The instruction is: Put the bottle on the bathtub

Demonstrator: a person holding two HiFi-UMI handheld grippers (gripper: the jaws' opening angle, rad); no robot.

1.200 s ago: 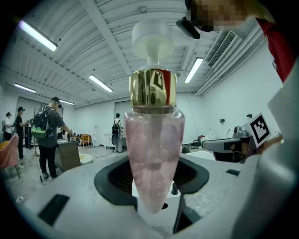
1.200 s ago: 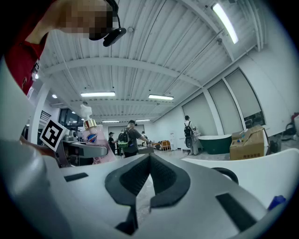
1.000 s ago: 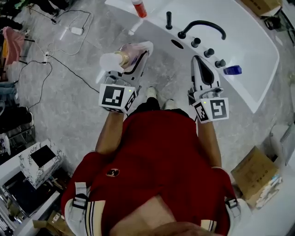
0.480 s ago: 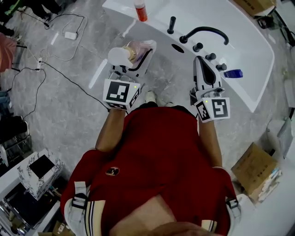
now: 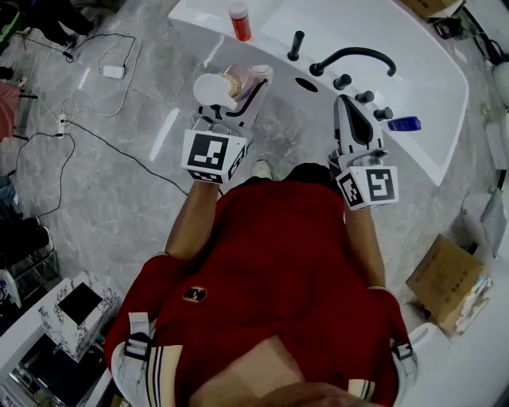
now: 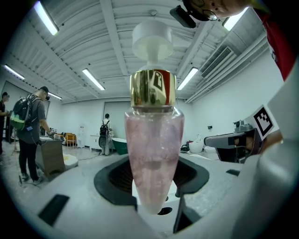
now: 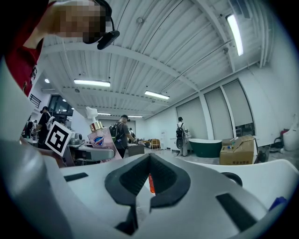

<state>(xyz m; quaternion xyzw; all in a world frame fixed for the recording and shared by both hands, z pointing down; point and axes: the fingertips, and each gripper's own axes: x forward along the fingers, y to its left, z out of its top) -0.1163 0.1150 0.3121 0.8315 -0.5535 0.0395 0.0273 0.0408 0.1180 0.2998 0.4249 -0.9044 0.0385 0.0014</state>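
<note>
A pink pump bottle (image 5: 229, 83) with a gold collar and white pump head is upright between the jaws of my left gripper (image 5: 251, 78), which is shut on its body. In the left gripper view the bottle (image 6: 152, 154) fills the centre, its narrow lower part wedged between the pads. The white bathtub (image 5: 266, 32) lies just ahead; the bottle hangs over the floor close to its near rim. My right gripper (image 5: 344, 103) is shut and holds nothing, level beside the tub's rim. From the right gripper (image 7: 148, 163) view, the pink bottle (image 7: 100, 140) shows at the left.
On the tub rim stand a red-orange bottle (image 5: 239, 20), a black faucet (image 5: 351, 57) with knobs, and a blue item (image 5: 404, 123). Cables (image 5: 87, 119) trail over the grey floor at left. A cardboard box (image 5: 449, 282) sits at right, a marbled box (image 5: 75, 310) at lower left.
Both grippers have moved closer to the bathtub, the left one carrying the pink bottle. The tub's rim now lies nearer to the bottle. The jaws have not changed.
</note>
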